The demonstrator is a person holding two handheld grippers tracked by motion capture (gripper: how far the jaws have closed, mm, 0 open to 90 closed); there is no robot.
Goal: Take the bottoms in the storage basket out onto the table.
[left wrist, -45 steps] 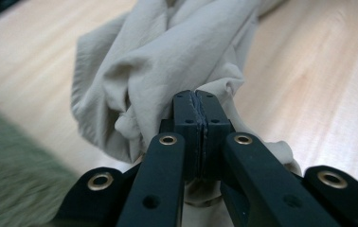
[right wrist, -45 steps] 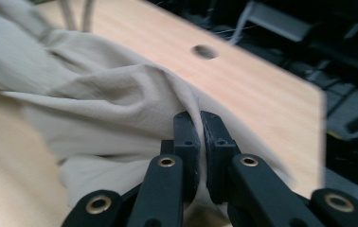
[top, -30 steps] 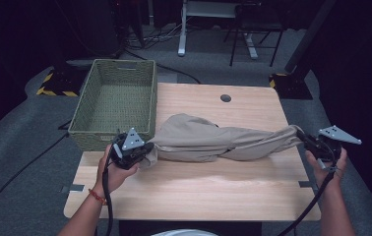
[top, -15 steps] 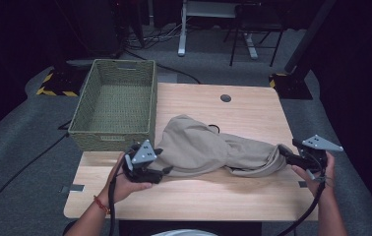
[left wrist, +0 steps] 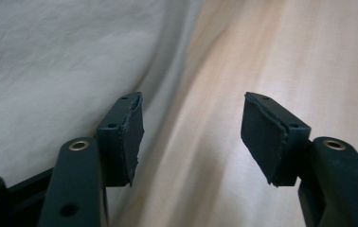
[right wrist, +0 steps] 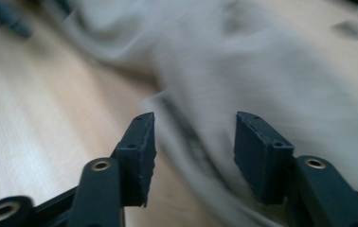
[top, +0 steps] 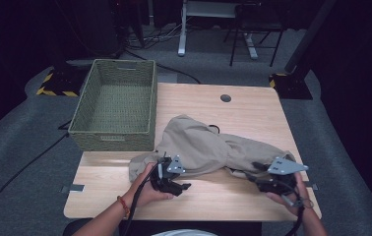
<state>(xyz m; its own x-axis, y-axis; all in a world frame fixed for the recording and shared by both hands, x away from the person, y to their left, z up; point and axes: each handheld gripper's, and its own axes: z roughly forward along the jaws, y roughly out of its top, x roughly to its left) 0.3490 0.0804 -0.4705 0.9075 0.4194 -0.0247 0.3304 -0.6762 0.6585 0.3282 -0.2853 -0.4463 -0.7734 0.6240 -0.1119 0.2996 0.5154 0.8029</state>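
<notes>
A beige garment (top: 208, 147) lies crumpled across the middle of the wooden table (top: 223, 201). My left gripper (top: 176, 181) sits low at the garment's near left edge. In the left gripper view it (left wrist: 191, 127) is open; its jaws have just been closing, with bare tabletop between them and the cloth (left wrist: 49, 61) beside the left jaw. My right gripper (top: 255, 172) is at the garment's right end. It (right wrist: 193, 142) is open and its jaws have also just been closing, with a fold of cloth (right wrist: 272, 75) lying between them, not pinched.
A green woven basket (top: 112, 140) stands at the table's back left corner, empty inside. A round cable hole (top: 226, 98) is in the table's far side. A metal frame and cables stand on the grey floor beyond.
Both grippers let go of the stretched garment's ends, opened, and moved inward and down. The garment slumped into a heap on the table.
</notes>
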